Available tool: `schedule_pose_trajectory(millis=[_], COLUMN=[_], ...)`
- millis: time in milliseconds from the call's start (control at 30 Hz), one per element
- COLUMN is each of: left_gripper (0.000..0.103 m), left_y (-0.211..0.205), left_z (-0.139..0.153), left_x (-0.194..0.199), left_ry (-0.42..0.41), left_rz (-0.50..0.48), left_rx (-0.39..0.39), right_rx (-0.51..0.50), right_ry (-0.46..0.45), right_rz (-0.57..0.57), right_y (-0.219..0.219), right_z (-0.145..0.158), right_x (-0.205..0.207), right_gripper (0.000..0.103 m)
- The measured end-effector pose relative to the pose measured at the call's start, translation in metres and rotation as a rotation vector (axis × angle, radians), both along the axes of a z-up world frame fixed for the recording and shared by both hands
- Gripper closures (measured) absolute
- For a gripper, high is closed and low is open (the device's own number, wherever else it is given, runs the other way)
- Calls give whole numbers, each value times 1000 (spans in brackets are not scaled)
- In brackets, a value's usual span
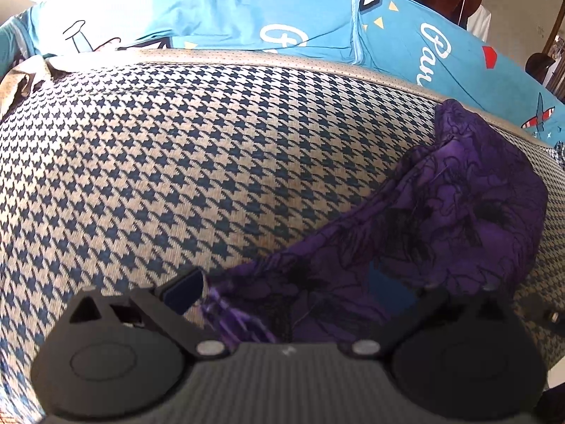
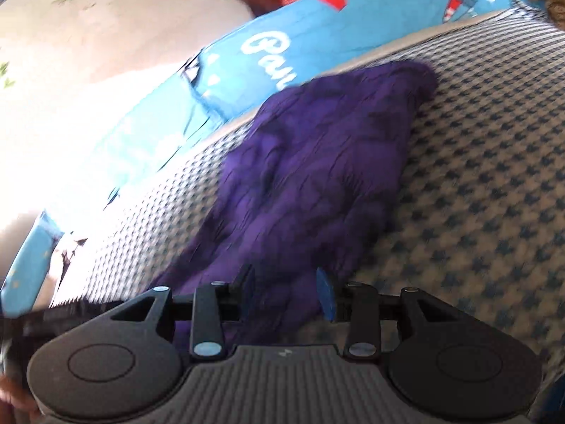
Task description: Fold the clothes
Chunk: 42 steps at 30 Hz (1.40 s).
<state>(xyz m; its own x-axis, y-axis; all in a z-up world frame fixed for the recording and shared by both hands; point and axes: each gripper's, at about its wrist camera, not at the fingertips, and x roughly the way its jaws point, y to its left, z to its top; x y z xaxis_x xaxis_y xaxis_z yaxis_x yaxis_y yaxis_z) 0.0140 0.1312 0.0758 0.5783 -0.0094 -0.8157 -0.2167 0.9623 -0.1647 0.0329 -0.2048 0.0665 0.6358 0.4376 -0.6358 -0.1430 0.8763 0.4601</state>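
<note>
- On a houndstooth cloth over the bed: purple floral garment, bunched and creased, lying toward the right side near the cloth's far edge.
- Beyond that edge: blue printed bedsheet with white lettering, stars and small planes.
- Left hand-held gripper: spread wide, low over the cloth, garment's near end with its fringe lying between the fingers; blue pad on left finger visible, right finger partly covered by fabric.
- Right hand-held gripper: fingers parted, set to either side of the garment's near edge, not pinching; view blurred.
- Behind the bed: pale wall.
</note>
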Motion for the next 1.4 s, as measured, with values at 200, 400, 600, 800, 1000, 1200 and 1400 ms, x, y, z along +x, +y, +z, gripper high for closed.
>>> schedule_pose_trajectory(millis=[200, 400, 600, 800, 1000, 1200, 1400], left_gripper=[0, 0, 0, 0, 0, 0, 0], left_y=[1, 0, 2, 3, 0, 0, 2], left_z=[-4, -9, -14, -19, -23, -25, -26], left_x=[-17, -31, -41, -46, -50, -59, -72], left_ry=[12, 19, 24, 27, 27, 23, 14], left_rz=[22, 35, 55, 64, 67, 68, 69], left_rx=[-20, -45, -89, -125, -152, -176, -199], right_rx=[49, 88, 139, 154, 139, 178, 227], right_ry=[49, 106, 170, 196, 184, 200, 147], right_rz=[125, 187, 230, 229, 224, 208, 243], right_y=[12, 19, 27, 38, 46, 48, 47], right_z=[-15, -26, -40, -48, -49, -51, -40], right_x=[-32, -52, -61, -60, -60, -54, -62], right_gripper=[64, 64, 64, 63, 66, 91, 92])
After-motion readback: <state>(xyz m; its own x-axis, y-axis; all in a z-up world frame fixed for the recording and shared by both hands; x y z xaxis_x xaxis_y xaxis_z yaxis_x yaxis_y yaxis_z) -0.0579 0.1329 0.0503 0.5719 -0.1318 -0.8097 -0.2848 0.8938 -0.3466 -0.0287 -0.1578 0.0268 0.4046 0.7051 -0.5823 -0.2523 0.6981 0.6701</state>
